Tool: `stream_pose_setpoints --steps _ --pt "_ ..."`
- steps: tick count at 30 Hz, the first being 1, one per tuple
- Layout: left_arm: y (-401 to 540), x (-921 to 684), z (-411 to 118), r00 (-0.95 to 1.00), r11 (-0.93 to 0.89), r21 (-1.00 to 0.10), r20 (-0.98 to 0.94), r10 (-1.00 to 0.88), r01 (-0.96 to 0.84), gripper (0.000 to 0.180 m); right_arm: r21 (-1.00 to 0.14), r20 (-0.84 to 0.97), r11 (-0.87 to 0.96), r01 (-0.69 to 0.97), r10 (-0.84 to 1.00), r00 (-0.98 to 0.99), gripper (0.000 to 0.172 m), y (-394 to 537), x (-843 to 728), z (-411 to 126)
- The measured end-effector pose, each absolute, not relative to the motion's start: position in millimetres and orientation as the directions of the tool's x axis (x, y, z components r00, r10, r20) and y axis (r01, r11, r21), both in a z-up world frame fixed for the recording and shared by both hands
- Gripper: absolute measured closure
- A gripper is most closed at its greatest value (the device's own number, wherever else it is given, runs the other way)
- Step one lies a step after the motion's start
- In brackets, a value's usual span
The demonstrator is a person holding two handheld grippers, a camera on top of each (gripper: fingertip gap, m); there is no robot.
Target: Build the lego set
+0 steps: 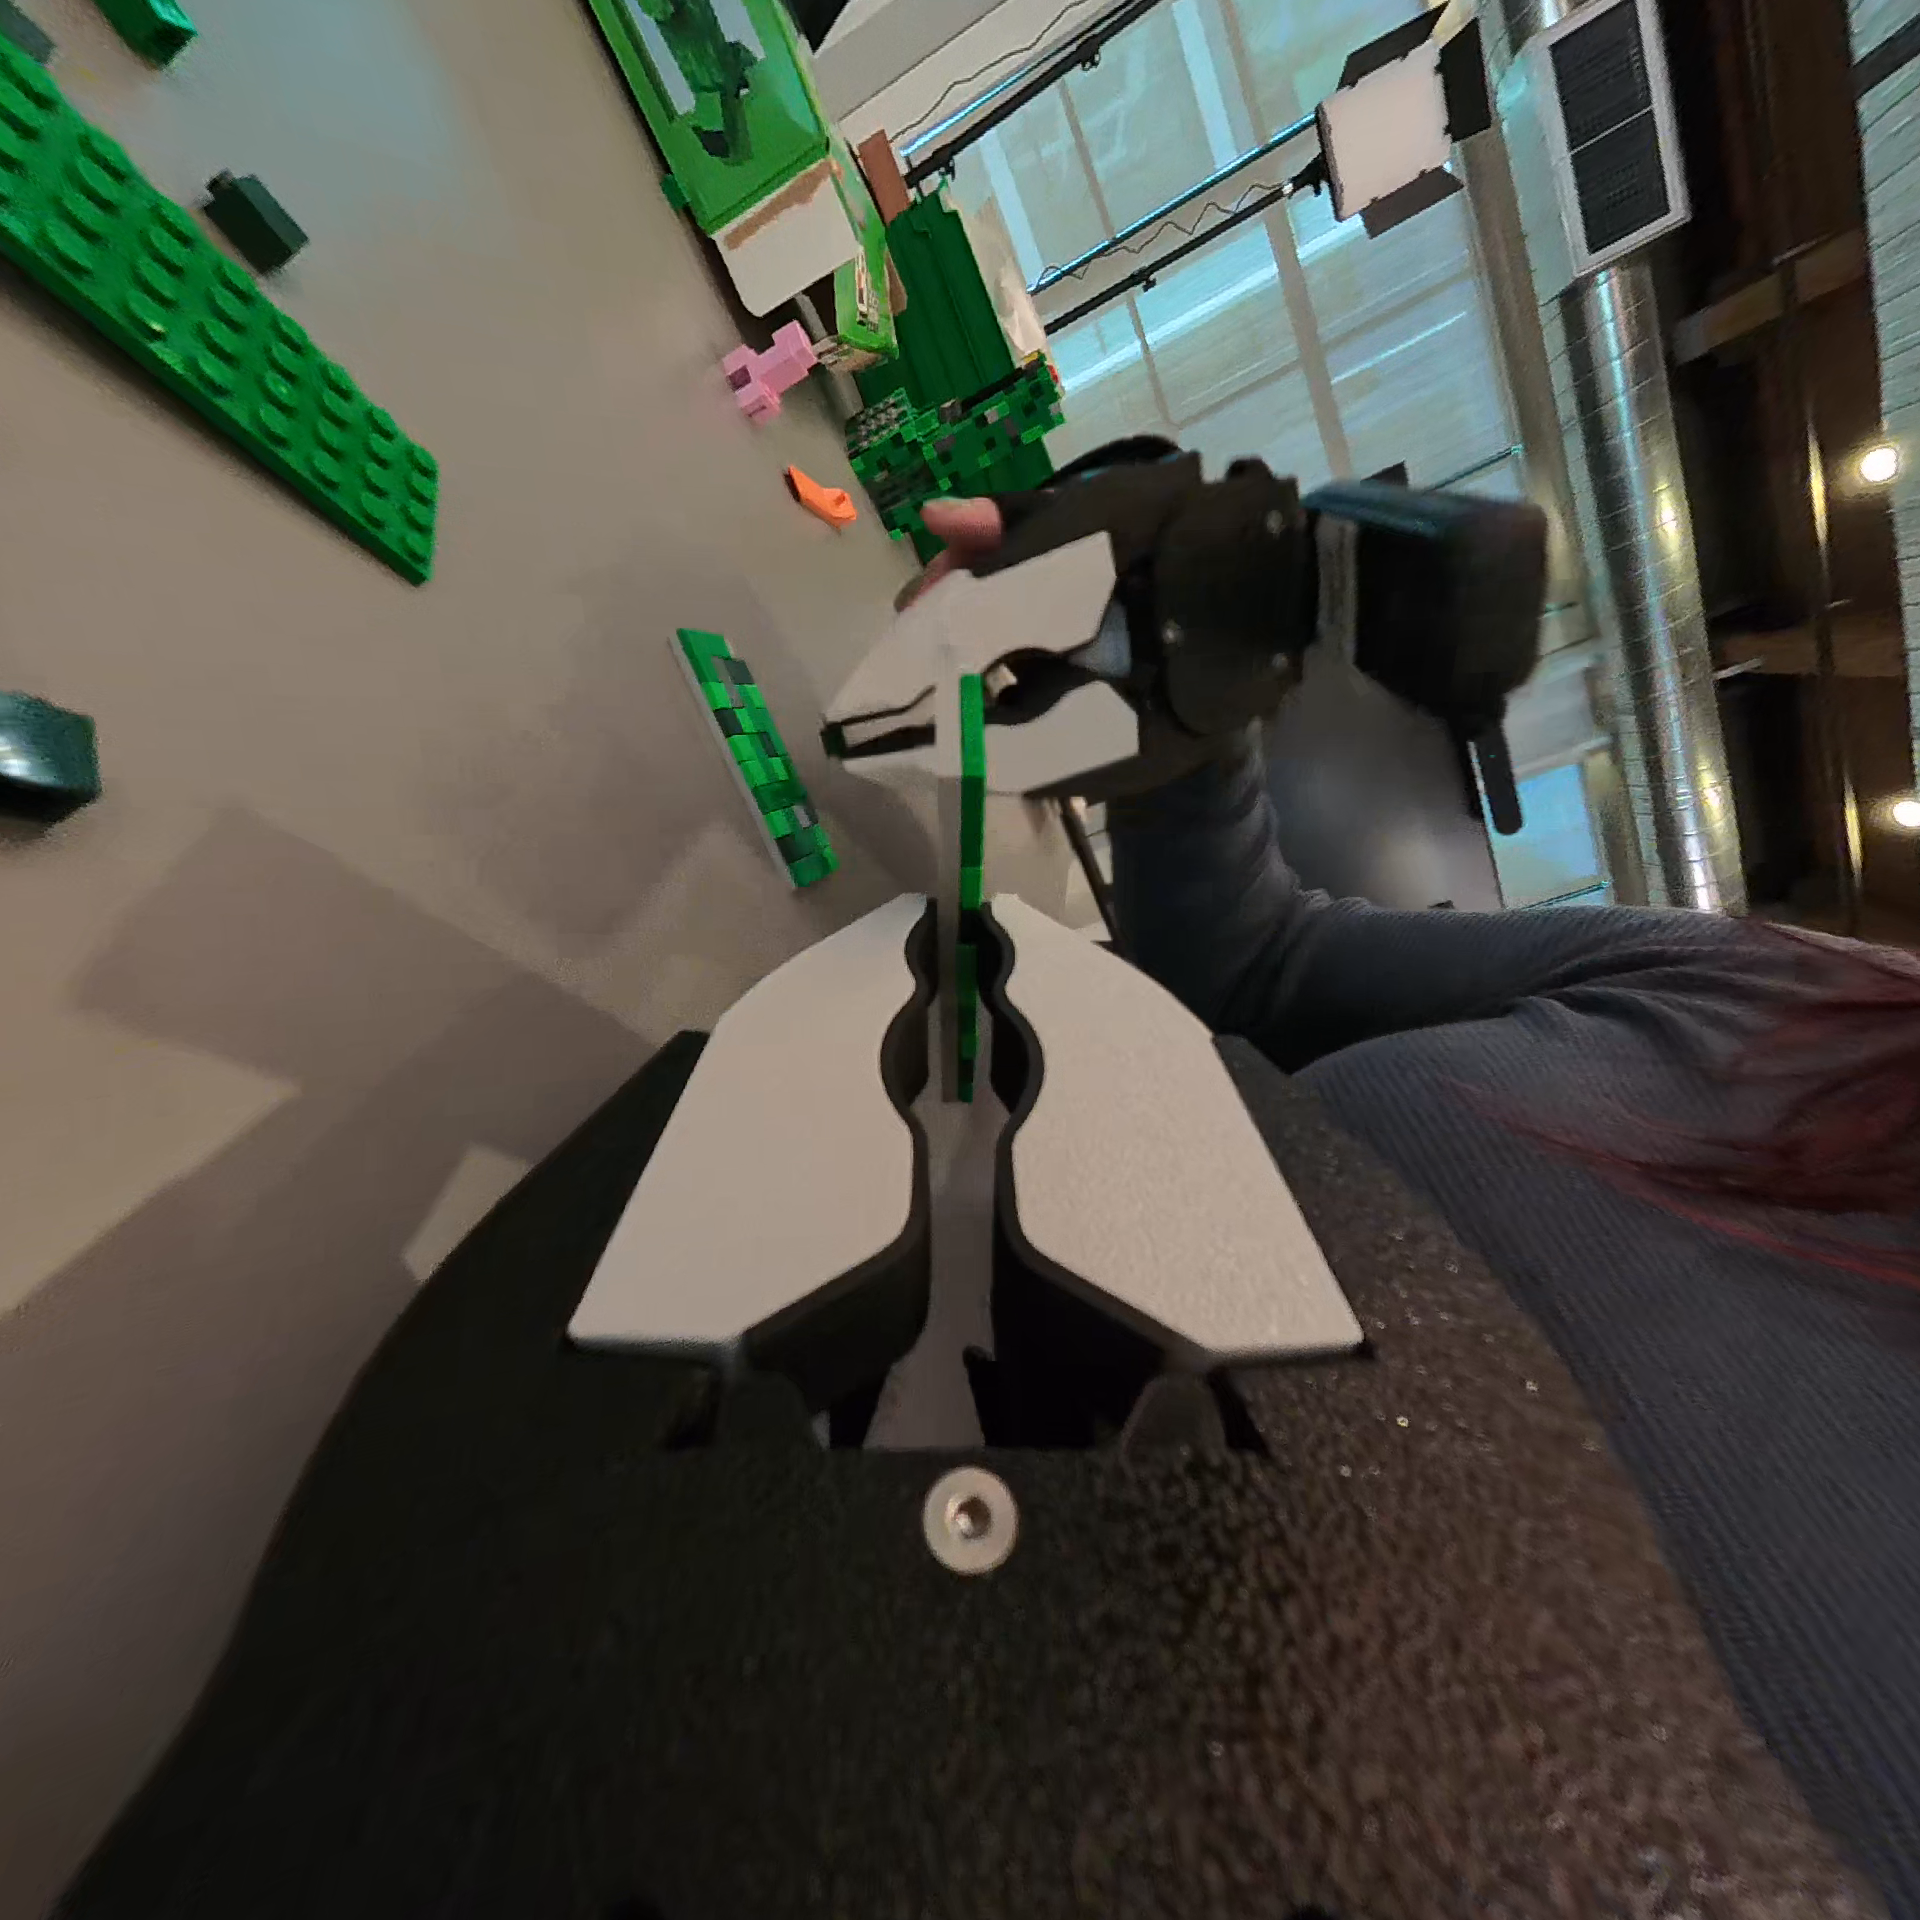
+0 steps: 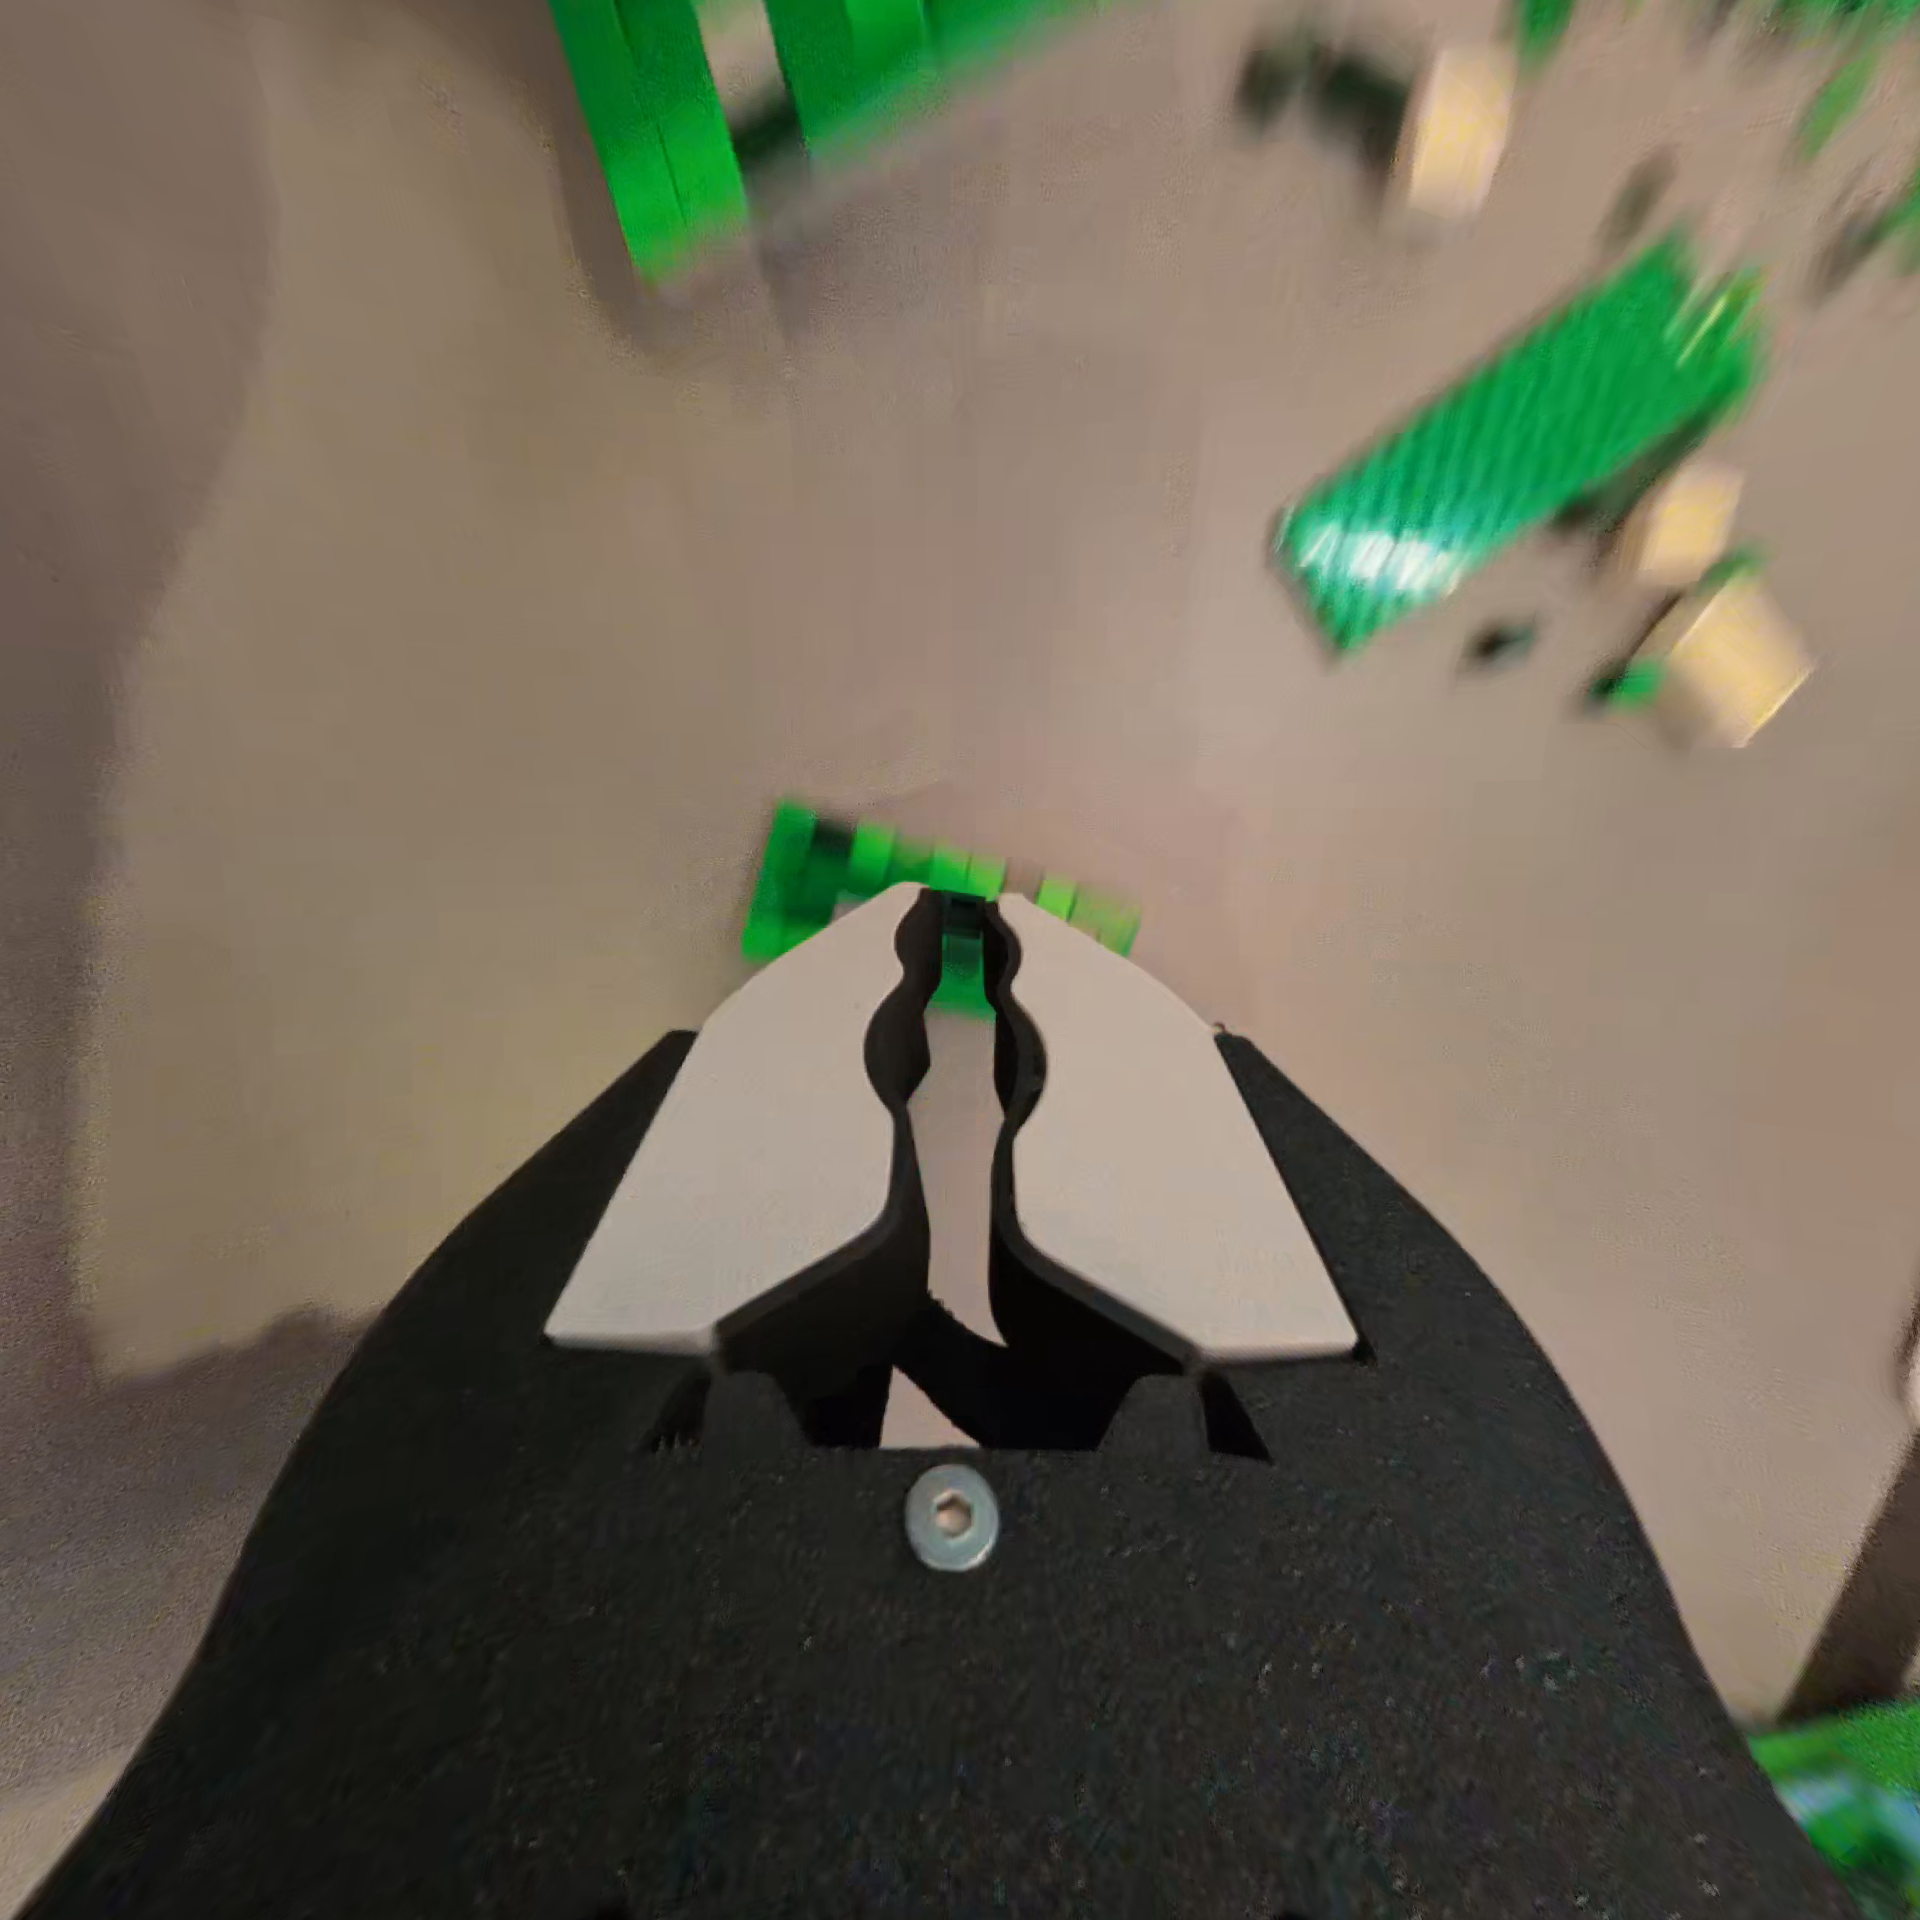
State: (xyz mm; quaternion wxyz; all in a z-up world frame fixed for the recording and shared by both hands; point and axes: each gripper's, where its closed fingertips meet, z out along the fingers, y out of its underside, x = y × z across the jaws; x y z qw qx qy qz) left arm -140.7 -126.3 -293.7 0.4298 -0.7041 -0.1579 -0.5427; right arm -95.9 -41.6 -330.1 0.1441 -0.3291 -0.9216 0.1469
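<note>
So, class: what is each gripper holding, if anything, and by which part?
Left gripper clamps a thin grey-and-green panel by its near end. Right gripper grips a green panel at its edge.

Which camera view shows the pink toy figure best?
The left wrist view: the pink toy figure lies in plain sight on the table, near the green box. The right wrist view is blurred by motion and shows nothing pink.

Two tiled green panels (image 1: 753, 764) (image 1: 971, 800), one studded green baseplate (image 1: 208, 301), one pink figure (image 1: 769, 369), one orange piece (image 1: 821, 497).
</note>
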Motion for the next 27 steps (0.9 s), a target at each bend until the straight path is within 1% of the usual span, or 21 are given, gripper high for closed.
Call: stream_pose_setpoints --steps 2,5,6,7,8,10,11,13,15,17,18,20,21,22,24,27 --pt "-128.8 -143.3 -294.9 0.376 -0.578 -0.442 0.895 -0.239 0.686 0.174 -0.176 0.064 0.715 0.677 0.694 -0.717 0.165 -12.5 -67.7 -340.7" --pt "-130.7 -144.9 -294.7 0.393 -0.574 -0.456 0.888 -0.24 0.68 0.174 0.114 -0.04 0.665 0.738 0.745 -0.666 0.165 19.0 -28.3 -347.0" --pt "-130.6 -144.7 -294.6 0.4 -0.574 -0.462 0.884 -0.241 0.676 0.174 0.183 -0.051 0.65 0.737 0.755 -0.653 0.165 26.2 -20.4 -348.4" --pt "-130.4 -144.1 -294.5 0.405 -0.574 -0.467 0.881 -0.244 0.673 0.174 0.223 -0.05 0.643 0.732 0.758 -0.65 0.165 30.8 -17.1 -350.1" --pt "-130.3 -143.3 -294.3 0.407 -0.575 -0.471 0.879 -0.247 0.668 0.174 0.23 -0.039 0.645 0.729 0.754 -0.655 0.163 32.6 -18.8 -353.1" --pt "-129.8 -140.5 -294.0 0.41 -0.582 -0.479 0.875 -0.256 0.658 0.174 0.179 -0.016 0.663 0.727 0.741 -0.672 0.138 30.1 -24.8 -350.9" --pt "-129.6 -139.5 -293.8 0.411 -0.583 -0.481 0.874 -0.26 0.654 0.174 0.137 0.015 0.655 0.743 0.748 -0.663 0.134 31.9 -28.0 -347.2" --pt "-130.5 -137.1 -292.3 0.408 -0.586 -0.486 0.872 -0.271 0.649 0.174 -0.002 0.073 0.599 0.8 0.798 -0.598 0.135 37.5 -31.0 -335.9" --pt "-132.4 -135.6 -291.2 0.405 -0.589 -0.489 0.87 -0.28 0.644 0.174 -0.214 0.091 0.464 0.86 0.886 -0.456 0.145 43.1 -31.2 -326.7" --pt "-133.5 -134.2 -289.9 0.396 -0.591 -0.491 0.87 -0.293 0.64 0.174 -0.408 0.029 0.295 0.864 0.95 -0.311 0.152 43.4 -24.7 -324.8" --pt "-133.2 -133.7 -289.5 0.39 -0.594 -0.488 0.872 -0.296 0.64 0.174 -0.461 -0.026 0.205 0.863 0.969 -0.245 0.153 41.3 -17.8 -327.0" --pt "-131.4 -132.9 -290.2 0.387 -0.6 -0.487 0.872 -0.299 0.635 0.174 -0.556 -0.113 0.021 0.831 0.989 -0.101 0.154 38.5 -11.8 -330.5" --pt "-130.3 -132.1 -290.8 0.387 -0.602 -0.488 0.872 -0.3 0.632 0.174 -0.599 -0.144 -0.051 0.799 0.988 -0.046 0.156 35.8 -11.2 -331.4" --pt "-129.4 -131.2 -290.8 0.386 -0.604 -0.488 0.872 -0.302 0.63 0.174 -0.637 -0.151 -0.083 0.766 0.988 -0.019 0.156 30.9 -11.1 -331.8" --pt "-128.0 -127.9 -290.3 0.383 -0.61 -0.489 0.872 -0.307 0.624 0.174 -0.692 -0.049 -0.068 0.719 0.998 0.047 0.157 27.3 -10.2 -333.7" --pt "-127.3 -122.4 -289.3 0.376 -0.62 -0.487 0.873 -0.311 0.615 0.175 -0.698 0.148 -0.015 0.716 0.975 0.164 0.158 22.8 -6.5 -338.9"
